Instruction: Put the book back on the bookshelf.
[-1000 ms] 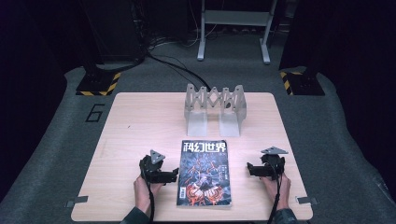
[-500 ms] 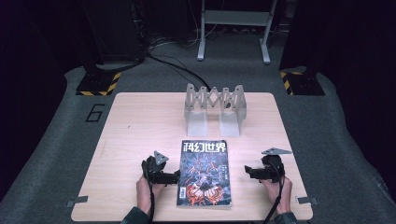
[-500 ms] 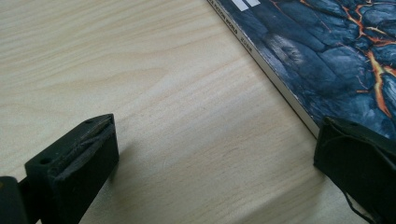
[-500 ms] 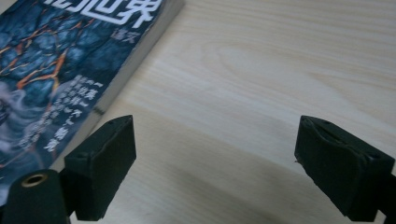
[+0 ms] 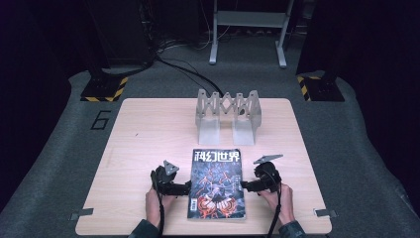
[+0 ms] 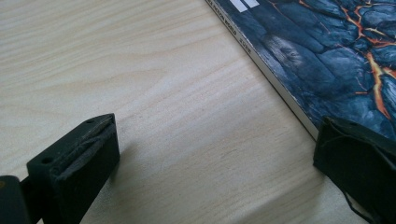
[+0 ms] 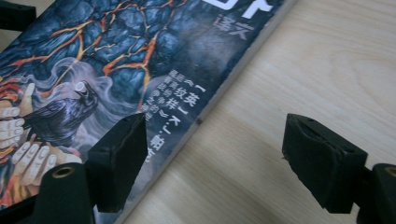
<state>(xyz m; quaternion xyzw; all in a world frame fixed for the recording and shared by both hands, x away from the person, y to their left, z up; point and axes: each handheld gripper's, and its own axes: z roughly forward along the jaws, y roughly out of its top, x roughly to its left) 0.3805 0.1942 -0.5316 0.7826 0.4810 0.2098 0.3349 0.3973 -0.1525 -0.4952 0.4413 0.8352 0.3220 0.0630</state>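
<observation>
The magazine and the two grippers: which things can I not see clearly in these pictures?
- Magazine: the high view makes its small cover text too small to read; both gripper views cut it off at the frame edges.
- Left gripper: whether its jaw touches the magazine's edge cannot be told.
- Right gripper: contact under its jaw over the cover is hidden.
- Grey rack: its far side is hidden.

A pale wooden worktop point(image 5: 148, 129) stands on grey carpeted floor point(image 5: 59, 148) in a dark room. Black-and-yellow striped bases point(image 5: 104, 91) flank it; black cables point(image 5: 183, 72) run toward a grey metal stand point(image 5: 247, 29).
</observation>
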